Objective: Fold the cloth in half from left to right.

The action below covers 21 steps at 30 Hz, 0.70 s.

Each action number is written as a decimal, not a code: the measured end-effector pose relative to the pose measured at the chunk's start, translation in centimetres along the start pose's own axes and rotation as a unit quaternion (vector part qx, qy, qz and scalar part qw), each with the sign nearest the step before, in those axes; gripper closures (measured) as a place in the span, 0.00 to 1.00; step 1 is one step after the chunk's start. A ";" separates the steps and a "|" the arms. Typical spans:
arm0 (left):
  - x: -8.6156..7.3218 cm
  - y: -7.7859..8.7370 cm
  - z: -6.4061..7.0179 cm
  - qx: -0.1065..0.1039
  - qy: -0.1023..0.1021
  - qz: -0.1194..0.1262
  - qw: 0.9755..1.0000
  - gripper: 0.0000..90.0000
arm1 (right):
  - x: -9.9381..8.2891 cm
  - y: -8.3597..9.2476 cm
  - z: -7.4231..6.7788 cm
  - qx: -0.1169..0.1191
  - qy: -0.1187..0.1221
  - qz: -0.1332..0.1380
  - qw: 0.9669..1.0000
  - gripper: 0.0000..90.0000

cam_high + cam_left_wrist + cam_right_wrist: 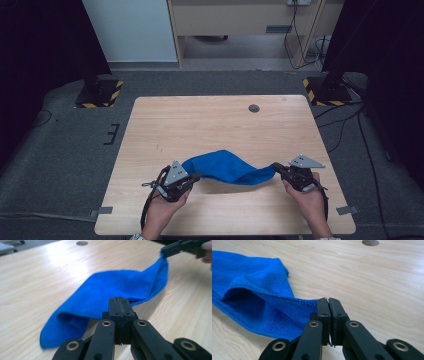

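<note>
A blue cloth hangs stretched between the two grippers above the near half of the wooden table, sagging in folds with its far fold resting on the wood. My left gripper is shut on the cloth's left corner; in the left gripper view the jaws are pressed together with the blue cloth spreading out from them. My right gripper is shut on the right corner; in the right gripper view its tips pinch the hemmed edge of the cloth.
A round grey cable hole sits in the table's far right part. Two dark stands with yellow-black striped bases flank the table's far corners. Tape marks lie near the front corners.
</note>
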<state>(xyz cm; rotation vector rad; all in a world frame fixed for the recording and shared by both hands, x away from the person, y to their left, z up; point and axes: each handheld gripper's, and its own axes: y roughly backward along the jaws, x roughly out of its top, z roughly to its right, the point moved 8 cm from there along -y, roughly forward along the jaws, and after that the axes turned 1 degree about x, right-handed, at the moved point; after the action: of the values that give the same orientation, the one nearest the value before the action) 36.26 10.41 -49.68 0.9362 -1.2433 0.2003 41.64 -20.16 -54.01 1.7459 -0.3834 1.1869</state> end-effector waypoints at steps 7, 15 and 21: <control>0.4 -2.9 -2.8 0.009 0.006 -0.032 0.999 1.00 | 0.4 -1.1 1.8 -0.010 0.004 -0.023 1.000 0.98; -1.8 -6.9 -5.8 0.004 0.026 -0.065 0.998 1.00 | -1.1 -3.0 2.6 -0.015 0.004 -0.054 0.998 0.97; -2.4 -6.1 -5.6 0.001 0.026 -0.046 0.999 0.93 | -2.1 -2.9 2.5 -0.014 0.005 -0.060 0.998 0.96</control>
<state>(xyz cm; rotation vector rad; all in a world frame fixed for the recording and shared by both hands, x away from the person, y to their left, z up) 43.05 11.36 -54.89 0.9815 -1.1485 0.1515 43.93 -21.30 -57.48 1.7146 -0.2827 1.0991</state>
